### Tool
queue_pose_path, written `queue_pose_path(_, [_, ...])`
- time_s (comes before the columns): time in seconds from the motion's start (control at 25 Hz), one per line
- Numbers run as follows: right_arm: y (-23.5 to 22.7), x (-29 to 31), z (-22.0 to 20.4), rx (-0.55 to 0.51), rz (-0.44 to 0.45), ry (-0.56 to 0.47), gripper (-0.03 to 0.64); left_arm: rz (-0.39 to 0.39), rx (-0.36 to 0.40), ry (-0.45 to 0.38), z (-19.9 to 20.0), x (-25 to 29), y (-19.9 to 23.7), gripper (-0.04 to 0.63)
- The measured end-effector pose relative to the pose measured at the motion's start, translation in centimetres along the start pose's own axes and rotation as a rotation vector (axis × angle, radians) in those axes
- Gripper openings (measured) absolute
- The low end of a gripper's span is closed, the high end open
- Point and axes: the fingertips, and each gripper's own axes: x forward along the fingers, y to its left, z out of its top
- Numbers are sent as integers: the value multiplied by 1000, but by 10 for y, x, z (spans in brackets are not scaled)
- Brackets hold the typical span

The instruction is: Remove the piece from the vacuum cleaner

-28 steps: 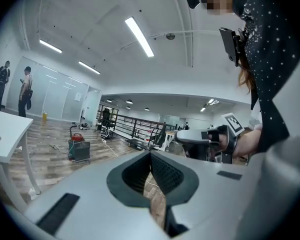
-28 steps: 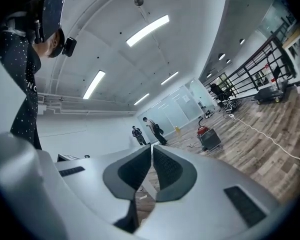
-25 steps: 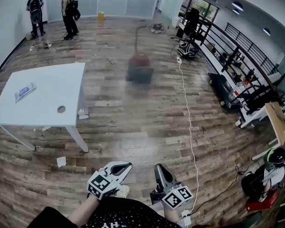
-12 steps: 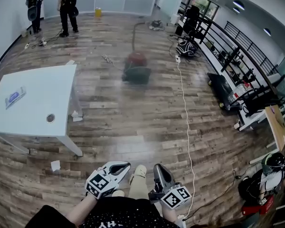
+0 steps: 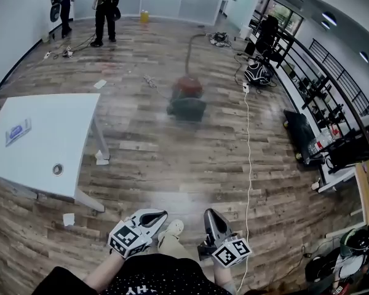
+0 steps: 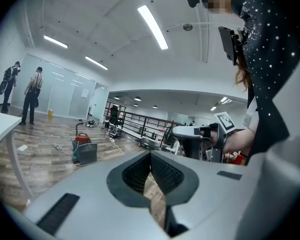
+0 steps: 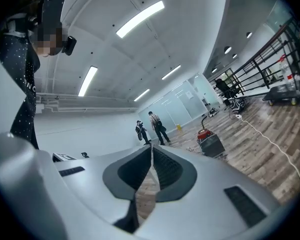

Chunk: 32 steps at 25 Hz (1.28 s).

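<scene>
The vacuum cleaner [image 5: 186, 98] has drawn slightly nearer yet stands well ahead of the left gripper [image 5: 158, 214] and right gripper [image 5: 210, 216], both clamped shut and empty, seemingly just carried toward it.

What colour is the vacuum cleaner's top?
Red top on the vacuum cleaner, dark body below; clearest in the left gripper view.

We hold the left gripper [image 5: 155, 216] and the right gripper [image 5: 210, 217] low in the frame, side by side above the wooden floor [image 5: 172, 165]. The vacuum cleaner [image 5: 187, 97], red on top with a dark base, stands ahead, well apart from both grippers. Its hose [image 5: 187, 57] rises behind it. A white bench [image 5: 37, 140] stands at left. A white cable [image 5: 248, 152] runs along the floor at right. Two persons [image 5: 104, 5] stand near the far wall.
</scene>
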Motion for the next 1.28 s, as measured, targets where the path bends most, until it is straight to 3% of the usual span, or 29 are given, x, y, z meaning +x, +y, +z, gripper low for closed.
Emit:
queue_pose_path(0.2, [-57,53,41,-7,42,4,12,46,-35,-17,26,69,53,8])
queue_pose_path(0.44, [-117,98,68,-8,72,5,12,31,6,-28,49,145,93,8])
queue_pose_path(0.96, [-189,173,84,36,54,20,12,26,-41,26,54,221,165,8])
queue_pose_path(1.12, [-226,218,95,29,41,41,12,0,-49,25,68,271,209,8])
queue_pose_path(1.28, [-270,275,130,35,5,12,12,-66,7,26,104,330,257,8])
